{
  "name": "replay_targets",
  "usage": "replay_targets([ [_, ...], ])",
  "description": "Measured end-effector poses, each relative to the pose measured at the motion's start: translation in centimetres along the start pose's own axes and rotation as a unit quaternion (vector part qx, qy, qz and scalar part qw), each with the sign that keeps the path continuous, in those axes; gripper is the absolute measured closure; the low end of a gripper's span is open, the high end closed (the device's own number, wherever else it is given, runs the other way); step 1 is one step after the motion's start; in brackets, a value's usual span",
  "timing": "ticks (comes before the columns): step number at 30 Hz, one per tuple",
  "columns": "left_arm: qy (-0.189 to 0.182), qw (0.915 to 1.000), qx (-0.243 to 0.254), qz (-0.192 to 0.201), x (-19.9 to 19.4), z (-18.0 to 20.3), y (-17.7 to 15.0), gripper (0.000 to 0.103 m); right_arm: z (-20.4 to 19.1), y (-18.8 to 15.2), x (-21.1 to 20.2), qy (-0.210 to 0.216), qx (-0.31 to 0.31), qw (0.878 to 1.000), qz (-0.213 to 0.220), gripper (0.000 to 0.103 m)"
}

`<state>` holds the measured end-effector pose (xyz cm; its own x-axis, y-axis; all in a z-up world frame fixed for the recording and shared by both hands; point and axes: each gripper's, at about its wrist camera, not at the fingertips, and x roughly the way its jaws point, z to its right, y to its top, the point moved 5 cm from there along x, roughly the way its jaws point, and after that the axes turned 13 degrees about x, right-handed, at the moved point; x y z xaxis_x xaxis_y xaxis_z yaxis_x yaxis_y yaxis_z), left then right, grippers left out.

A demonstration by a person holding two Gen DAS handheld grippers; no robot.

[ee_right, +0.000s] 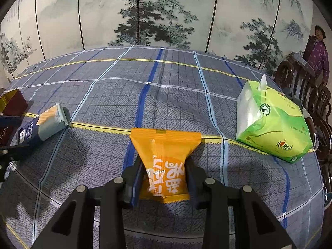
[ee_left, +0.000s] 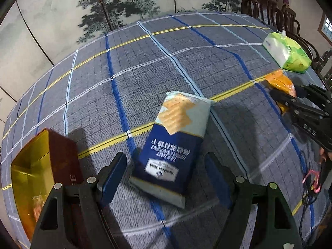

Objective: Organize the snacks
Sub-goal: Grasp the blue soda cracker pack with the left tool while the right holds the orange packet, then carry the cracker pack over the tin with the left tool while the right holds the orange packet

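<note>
Snacks lie spread over the counter (ee_right: 108, 95), which wears a grey-blue plaid cloth crossed by blue, white and yellow lines and stands before a folding screen (ee_right: 166, 14) painted with pines. Dark wooden chairs (ee_right: 300, 83) line its right edge, and a person in a purple patterned top (ee_right: 317, 56) stands behind them. A green and white tissue pack (ee_right: 269, 124) rests near that right edge, a sheet poking from its top. At the far left sits a red tin box (ee_left: 60, 157), open, its gold inside showing. Just beside the tin, toward the middle, a blue and pale cracker pack (ee_left: 172, 143) lies flat on the cloth with its printed face up. The left hand-held gripper (ee_left: 166, 178) hangs over this pack with its jaws wide; one blue pad stands at each side of the pack's near end, and neither pad presses on it. The right hand-held gripper (ee_right: 164, 178) is closed narrowly on an orange snack packet (ee_right: 166, 155), pinching the packet's lower half between its fingers (ee_right: 134, 178); the crimped top edge fans out beyond them, above the cloth. In the left wrist view that packet shows at the far right, well apart from the cracker pack.
</note>
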<state>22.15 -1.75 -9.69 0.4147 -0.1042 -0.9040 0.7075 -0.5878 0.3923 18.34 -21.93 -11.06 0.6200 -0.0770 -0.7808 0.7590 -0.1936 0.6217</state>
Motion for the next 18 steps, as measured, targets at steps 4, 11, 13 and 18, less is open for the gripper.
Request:
replay_targets([
  [4,-0.003,1.0000,-0.003,-0.003,0.6,-0.3,0.5,0.028,0.0,0.0,0.0,0.001,0.001,1.000,0.000,0.066],
  [11,-0.022,0.9995,-0.022,0.002,1.2,-0.1,0.8,0.041,0.1,0.0,0.1,0.003,0.002,1.000,-0.001,0.065],
  [13,-0.024,0.9994,-0.025,0.003,1.1,0.1,0.8,0.044,0.1,0.0,0.1,0.005,0.003,1.000,-0.002,0.065],
  [18,-0.020,0.9996,-0.021,0.004,0.7,0.9,0.5,0.053,0.2,0.0,0.2,0.007,0.005,1.000,-0.003,0.065],
])
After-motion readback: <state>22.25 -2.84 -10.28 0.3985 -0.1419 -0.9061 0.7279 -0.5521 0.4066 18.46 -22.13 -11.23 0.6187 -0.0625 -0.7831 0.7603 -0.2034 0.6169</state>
